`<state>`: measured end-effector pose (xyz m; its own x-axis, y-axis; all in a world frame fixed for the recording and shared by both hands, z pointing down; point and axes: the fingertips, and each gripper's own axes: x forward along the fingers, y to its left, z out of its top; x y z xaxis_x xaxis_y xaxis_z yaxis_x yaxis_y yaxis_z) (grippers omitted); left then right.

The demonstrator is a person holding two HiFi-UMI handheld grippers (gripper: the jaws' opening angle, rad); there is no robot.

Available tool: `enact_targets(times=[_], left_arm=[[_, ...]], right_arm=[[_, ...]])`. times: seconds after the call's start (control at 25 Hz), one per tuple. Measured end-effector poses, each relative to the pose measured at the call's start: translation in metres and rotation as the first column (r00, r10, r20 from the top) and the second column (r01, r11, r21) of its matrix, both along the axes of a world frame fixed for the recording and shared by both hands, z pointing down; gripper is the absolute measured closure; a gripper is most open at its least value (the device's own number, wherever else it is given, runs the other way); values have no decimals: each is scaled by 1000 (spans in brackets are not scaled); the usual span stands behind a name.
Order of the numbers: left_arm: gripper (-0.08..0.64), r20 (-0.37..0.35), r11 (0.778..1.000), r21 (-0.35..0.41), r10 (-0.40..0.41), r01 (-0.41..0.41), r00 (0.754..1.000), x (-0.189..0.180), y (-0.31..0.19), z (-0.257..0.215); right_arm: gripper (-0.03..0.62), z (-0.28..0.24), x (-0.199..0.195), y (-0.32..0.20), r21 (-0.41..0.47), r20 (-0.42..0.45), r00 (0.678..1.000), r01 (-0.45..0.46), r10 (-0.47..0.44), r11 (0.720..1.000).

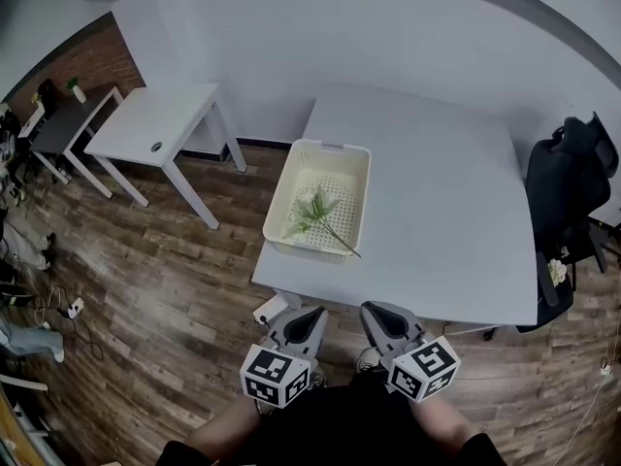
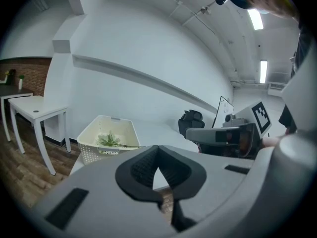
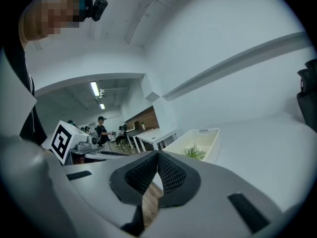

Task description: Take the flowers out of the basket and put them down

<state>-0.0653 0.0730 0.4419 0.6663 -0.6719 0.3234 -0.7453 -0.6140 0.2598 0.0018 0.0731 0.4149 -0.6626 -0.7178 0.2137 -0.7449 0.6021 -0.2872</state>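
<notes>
A cream perforated basket stands at the near left corner of the white table. Inside it lies a sprig of green-leaved flowers, its stem pointing toward the near right corner. My left gripper and right gripper hang side by side below the table's near edge, both shut and holding nothing. In the left gripper view the basket and flowers sit ahead to the left of the shut left gripper. The right gripper view shows the basket and flowers beyond the shut right gripper.
A black office chair stands at the table's right side. A small white desk and a dark desk stand to the left on the wood floor. People stand far off in the right gripper view.
</notes>
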Motion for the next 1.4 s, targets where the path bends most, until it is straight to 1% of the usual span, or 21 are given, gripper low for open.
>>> enact_targets(times=[0.24, 0.36, 0.6, 0.96, 1.16, 1.4], left_arm=[[554, -7, 998, -14, -58, 58, 998, 22, -16, -2], [554, 3, 996, -24, -86, 86, 996, 31, -24, -2], [554, 28, 990, -35, -138, 139, 990, 45, -35, 3], [554, 34, 971, -37, -235, 236, 971, 58, -54, 5], [554, 48, 960, -41, -274, 276, 961, 67, -61, 11], [554, 67, 950, -39, -306, 309, 950, 67, -72, 13]], right_arm=[[569, 0, 22, -22, -29, 7, 998, 61, -61, 998], [569, 2, 34, -33, -45, 20, 996, 85, -85, 995], [569, 10, 46, -53, -58, 33, 989, 143, -142, 988], [569, 14, 62, -77, -72, 34, 973, 229, -227, 971], [569, 22, 73, -87, -85, 19, 965, 264, -263, 961], [569, 27, 76, -99, -95, 23, 958, 287, -286, 953]])
